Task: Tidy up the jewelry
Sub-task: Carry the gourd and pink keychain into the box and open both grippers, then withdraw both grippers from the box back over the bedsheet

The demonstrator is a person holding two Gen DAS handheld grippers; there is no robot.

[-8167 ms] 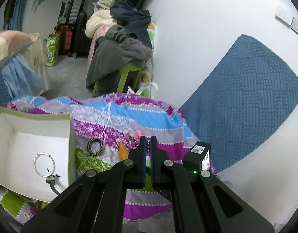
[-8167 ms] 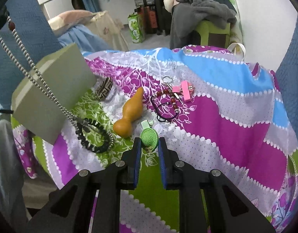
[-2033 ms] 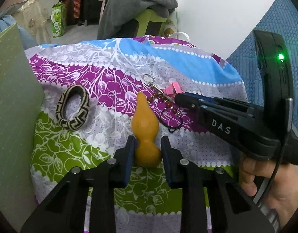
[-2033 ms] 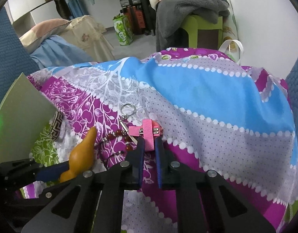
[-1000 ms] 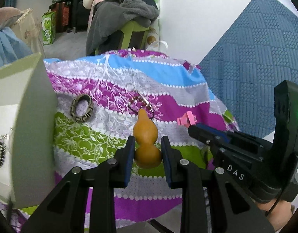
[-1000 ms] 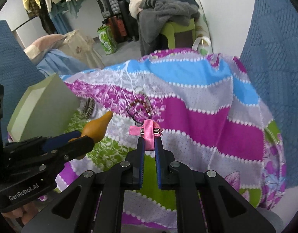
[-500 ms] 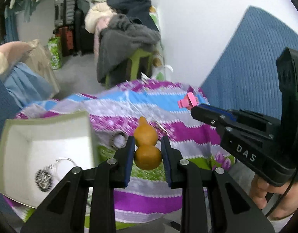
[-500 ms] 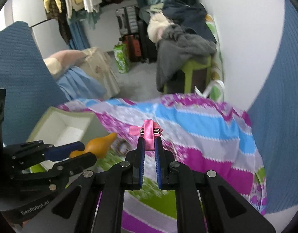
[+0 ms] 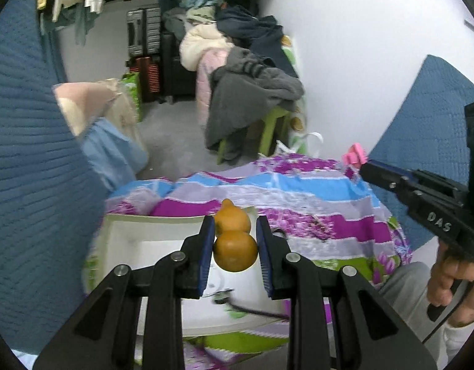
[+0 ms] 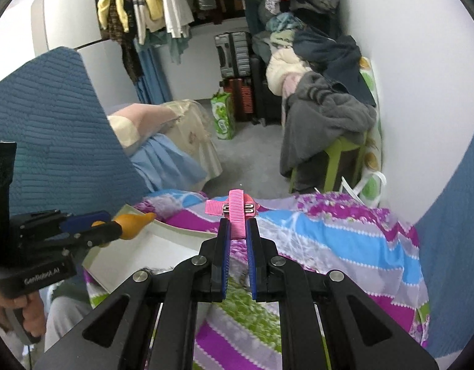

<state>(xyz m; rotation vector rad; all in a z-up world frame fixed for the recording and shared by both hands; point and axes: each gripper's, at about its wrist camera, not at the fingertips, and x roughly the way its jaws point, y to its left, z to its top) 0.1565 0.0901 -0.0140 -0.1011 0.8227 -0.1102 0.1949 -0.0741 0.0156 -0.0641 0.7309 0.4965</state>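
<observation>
Since half a second ago I have carried both loads higher and swung the left gripper (image 9: 234, 240) over the white box (image 9: 163, 231), which now sits directly under my fingers rather than off to the side. Left wrist view: my left gripper is clenched on the orange gourd pendant (image 9: 234, 244), gripped at its wide lower bulb, neck pointing away; it hangs above the box's open interior, where a ring-shaped piece is faintly visible through blur. To finish this step well, I should lower until the gourd is below the rim, then ease the fingers apart slowly so the round bulb drops straight and does not roll out. The right gripper (image 9: 365, 166) enters from the right, pink clip at its tip. Right wrist view: my right gripper (image 10: 236, 231) is clamped on the pink ribbon hair clip (image 10: 235, 211), held aloft over the patterned bedspread (image 10: 329, 234), beside the box (image 10: 138, 246) but not yet over it. I judge it best to hold it there until the left clears.
</observation>
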